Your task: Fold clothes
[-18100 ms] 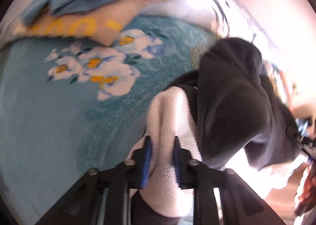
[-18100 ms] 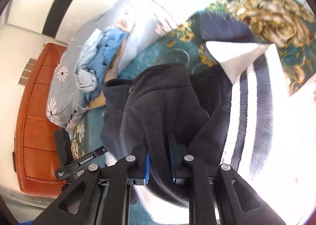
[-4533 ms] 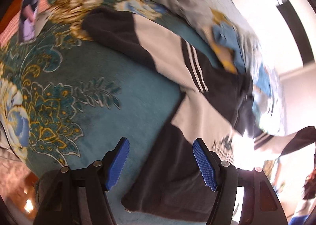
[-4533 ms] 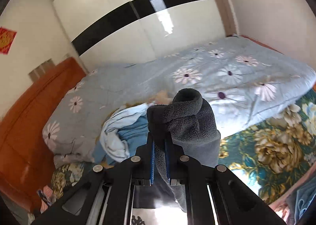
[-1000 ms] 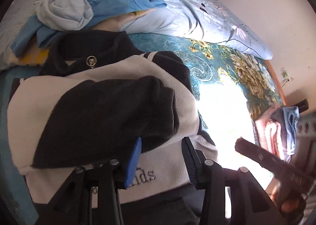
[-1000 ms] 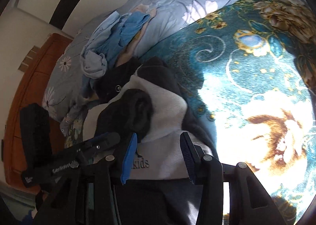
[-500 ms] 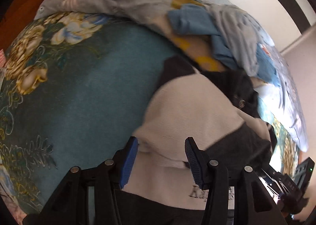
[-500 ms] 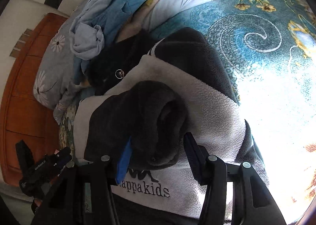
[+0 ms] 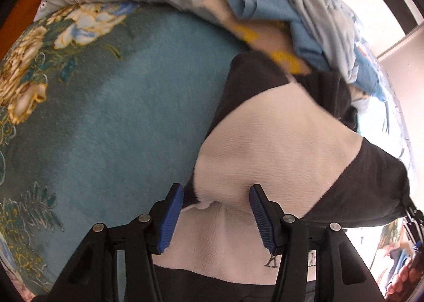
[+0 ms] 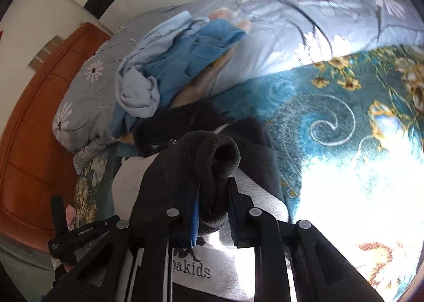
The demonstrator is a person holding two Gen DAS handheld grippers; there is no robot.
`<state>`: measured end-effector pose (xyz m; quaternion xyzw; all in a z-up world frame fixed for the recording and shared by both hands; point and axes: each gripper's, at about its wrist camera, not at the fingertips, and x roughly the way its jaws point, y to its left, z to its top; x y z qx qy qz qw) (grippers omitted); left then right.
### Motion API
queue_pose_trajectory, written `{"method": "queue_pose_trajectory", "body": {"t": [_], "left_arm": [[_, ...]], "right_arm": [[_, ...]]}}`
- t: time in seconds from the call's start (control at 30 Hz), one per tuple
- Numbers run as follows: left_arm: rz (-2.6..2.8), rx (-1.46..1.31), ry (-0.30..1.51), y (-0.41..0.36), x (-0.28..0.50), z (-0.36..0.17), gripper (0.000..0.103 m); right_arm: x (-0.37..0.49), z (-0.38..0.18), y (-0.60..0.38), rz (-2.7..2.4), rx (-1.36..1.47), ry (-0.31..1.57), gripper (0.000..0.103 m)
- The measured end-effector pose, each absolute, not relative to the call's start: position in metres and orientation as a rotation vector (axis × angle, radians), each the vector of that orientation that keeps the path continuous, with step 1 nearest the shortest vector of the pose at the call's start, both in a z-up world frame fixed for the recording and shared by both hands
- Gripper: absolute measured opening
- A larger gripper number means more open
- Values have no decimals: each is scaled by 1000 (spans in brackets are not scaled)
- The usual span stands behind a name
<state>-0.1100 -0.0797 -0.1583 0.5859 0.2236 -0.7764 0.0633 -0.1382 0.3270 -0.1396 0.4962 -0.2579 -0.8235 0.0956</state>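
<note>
Two grippers are working over one black-and-white fleece jacket (image 9: 278,143) that is lying on the teal floral blanket (image 9: 111,116) of the bed. Right gripper (image 10: 213,216) is pinching a rolled dark sleeve cuff (image 10: 212,159) btwn its blue pads; its jaws have just been closing, and the fleece is filling the narrow gap, bulging up above the fingertips. Left gripper (image 9: 216,200) is standing abt half spread, jaws having just been opening, w/ a white fold of the jacket lying btwn the blue pads (image 9: 172,212) but not squeezed; whether the right-hand pad is brushing the fabric is hard to tell. Jacket's embroidered lettering is partly covered by gripper frames in both views, reading only "pakids" in the right wrist view. One heap of light-blue and blue clothes (image 10: 169,69) is sitting just past the jacket's collar, resting against one grey daisy-print quilt (image 10: 304,16). One orange wooden headboard (image 10: 34,121) is showing at the left edge. Sunlight is washing out the blanket at lower right, so the pattern there is unreadable. Fingers of a hand (image 9: 404,279) are peeking in at the left wrist view's bottom-right corner, mostly cut off.
</note>
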Motion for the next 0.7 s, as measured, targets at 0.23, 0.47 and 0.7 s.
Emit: {"method": "queue_pose_trajectory", "body": {"t": [0.23,0.47,0.7], "left_arm": [[-2315,1787,647,-82,-113,-168,64],[-2288,1815,735,-88,-110,-165,65],[-2334,1866,820,-95,-72,-150,65]], "right_arm": [[-132,-193,343,-2399,1639,-872,19],[-128,-188,348,-2365,1657,-913,23],[-73,-171,359,-2339,1663,-812,36]]}}
